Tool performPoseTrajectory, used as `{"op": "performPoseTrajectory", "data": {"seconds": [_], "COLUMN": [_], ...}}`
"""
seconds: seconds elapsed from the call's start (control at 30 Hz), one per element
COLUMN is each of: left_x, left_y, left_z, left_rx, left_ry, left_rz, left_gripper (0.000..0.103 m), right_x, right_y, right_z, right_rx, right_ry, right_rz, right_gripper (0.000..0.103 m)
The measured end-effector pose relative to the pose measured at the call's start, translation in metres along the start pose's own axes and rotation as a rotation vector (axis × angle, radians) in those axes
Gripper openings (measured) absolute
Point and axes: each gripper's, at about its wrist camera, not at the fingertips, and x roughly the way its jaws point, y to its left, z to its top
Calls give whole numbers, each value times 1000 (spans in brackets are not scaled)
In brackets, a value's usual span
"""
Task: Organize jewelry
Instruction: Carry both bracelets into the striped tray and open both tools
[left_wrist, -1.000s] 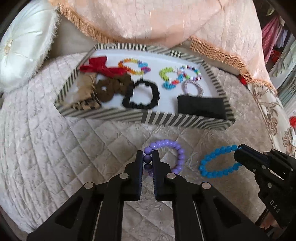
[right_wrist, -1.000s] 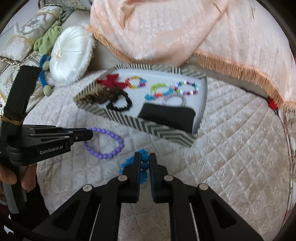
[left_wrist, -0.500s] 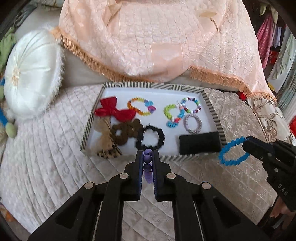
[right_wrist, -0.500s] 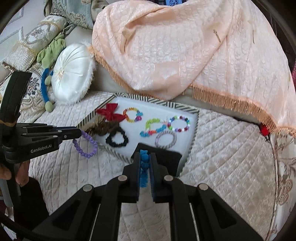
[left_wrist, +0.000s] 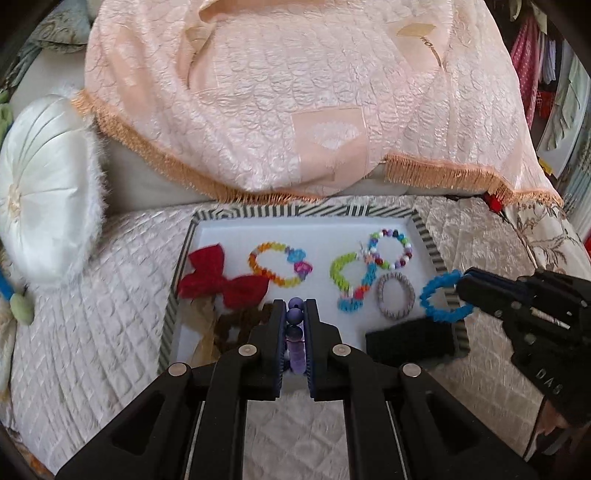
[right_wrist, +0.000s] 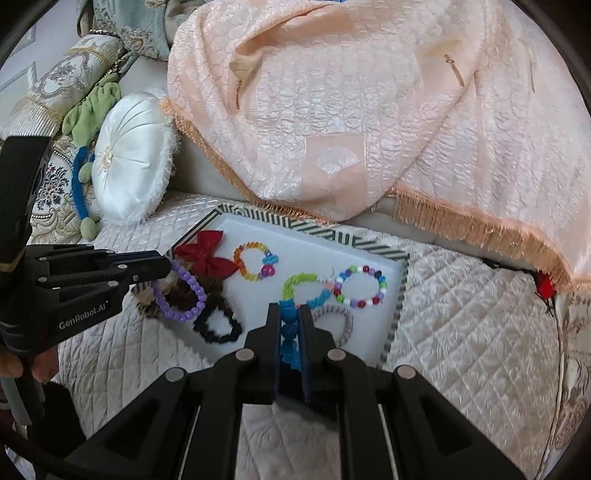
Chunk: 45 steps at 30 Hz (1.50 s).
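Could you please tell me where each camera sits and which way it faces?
Left wrist: on the left gripper, angled down at the tray; its fingers pinch the purple bracelet; right gripper at right.
Right wrist: on the right gripper, angled down at the tray; pinches the blue bracelet; left gripper and a hand at left.
Shared: tray, both bracelets, peach blanket.

Place: a bedroom at home
Clues: soft quilted bed cover (left_wrist: 92, 350), round white pillow (left_wrist: 44, 184) at left, clothes (left_wrist: 535, 62) hanging upper right

bracelets (right_wrist: 362, 286): 6 | scrunchies (right_wrist: 218, 323): 2 | bow (right_wrist: 207, 254): 1 | tray (right_wrist: 400, 291): 1
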Motion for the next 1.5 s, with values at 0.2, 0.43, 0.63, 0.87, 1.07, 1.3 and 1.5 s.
{"op": "performPoseTrajectory", "data": {"seconds": [0.2, 0.43, 0.63, 0.87, 1.07, 1.3, 1.5], "left_x": [34, 75, 95, 104, 102, 96, 73], "left_y": [1, 19, 36, 43, 38, 39, 32], "left_z": [21, 22, 6, -6, -7, -14, -24], "left_rx": [-34, -90, -111, -111, -75, -104, -103], "left_ry": [26, 65, 110, 124, 86, 88, 61], "left_rz": [-42, -32, 0, 16, 57, 85, 108], "left_gripper": [2, 2, 2, 2, 8, 17, 17], "right_x": [31, 66, 91, 140, 162, 137, 98], "right_y": [-12, -12, -8, -34, -50, -49, -41], "right_z": [18, 29, 39, 44, 37, 21, 4], "right_rx": [25, 30, 30, 115, 202, 202, 171], "right_ry": [8, 27, 29, 108, 143, 102, 41], "right_rz": [8, 31, 74, 6, -17, -21, -39], "right_gripper": [8, 8, 8, 9, 9, 31, 45]}}
